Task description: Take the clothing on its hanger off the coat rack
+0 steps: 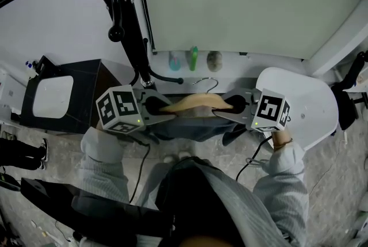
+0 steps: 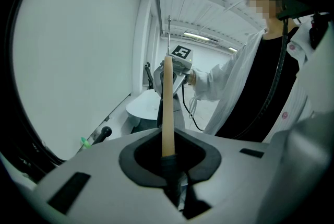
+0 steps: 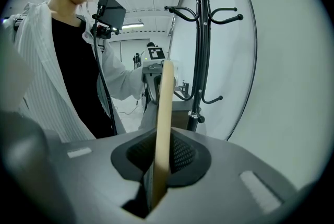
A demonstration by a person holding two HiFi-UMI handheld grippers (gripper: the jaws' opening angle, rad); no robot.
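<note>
A wooden hanger (image 1: pixel 192 103) with a metal hook (image 1: pixel 208 83) is held level in front of me, and dark grey clothing (image 1: pixel 190 128) drapes under it. My left gripper (image 1: pixel 154 106) is shut on the hanger's left end and my right gripper (image 1: pixel 234 105) on its right end. The hook hangs free, just right of the black coat rack (image 1: pixel 129 21) and its low prong (image 1: pixel 169 79). In the left gripper view the hanger (image 2: pixel 167 108) runs from the jaws (image 2: pixel 168 157) toward the right gripper (image 2: pixel 180 58). The right gripper view shows the hanger (image 3: pixel 164 113) between the jaws (image 3: pixel 159 186), with the rack (image 3: pixel 201 35) behind.
A black cabinet with a white top (image 1: pixel 63 96) stands left of the rack. A white round table (image 1: pixel 310 102) is at the right. Small bottles (image 1: pixel 194 59) sit on the wall ledge. Cables trail from both grippers, and another person's legs (image 1: pixel 23 154) show at the far left.
</note>
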